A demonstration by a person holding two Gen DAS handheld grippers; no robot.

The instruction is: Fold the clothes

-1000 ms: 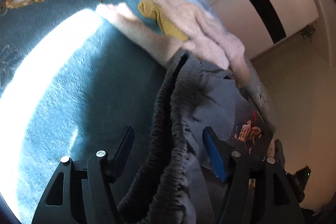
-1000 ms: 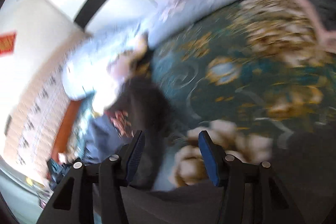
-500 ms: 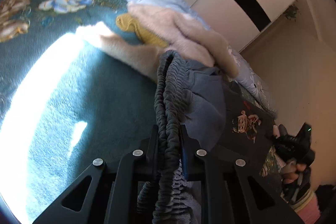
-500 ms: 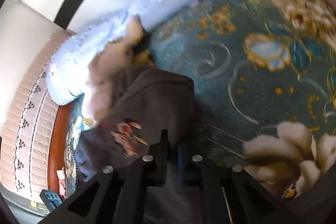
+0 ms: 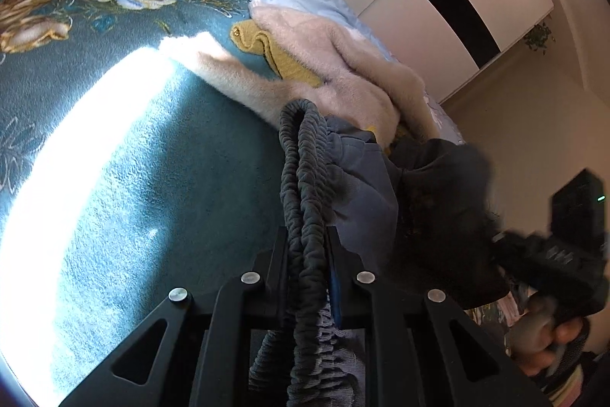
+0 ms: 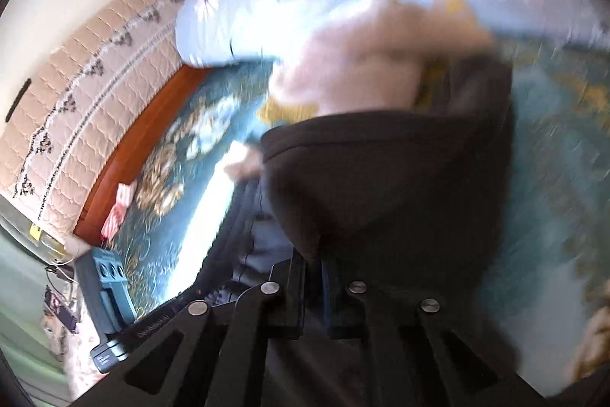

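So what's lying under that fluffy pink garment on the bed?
A mustard-yellow cloth pokes out from under the fluffy pink garment, both resting on the teal floral blanket. How far the yellow piece runs underneath is covered, so anything else below can't be seen.

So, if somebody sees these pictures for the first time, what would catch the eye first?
Probably the gathered grey waistband, pinched in the left gripper at the centre of the left wrist view. Next, the bright patch of sunlight on the teal floral blanket to its left, and the fluffy pink garment behind.
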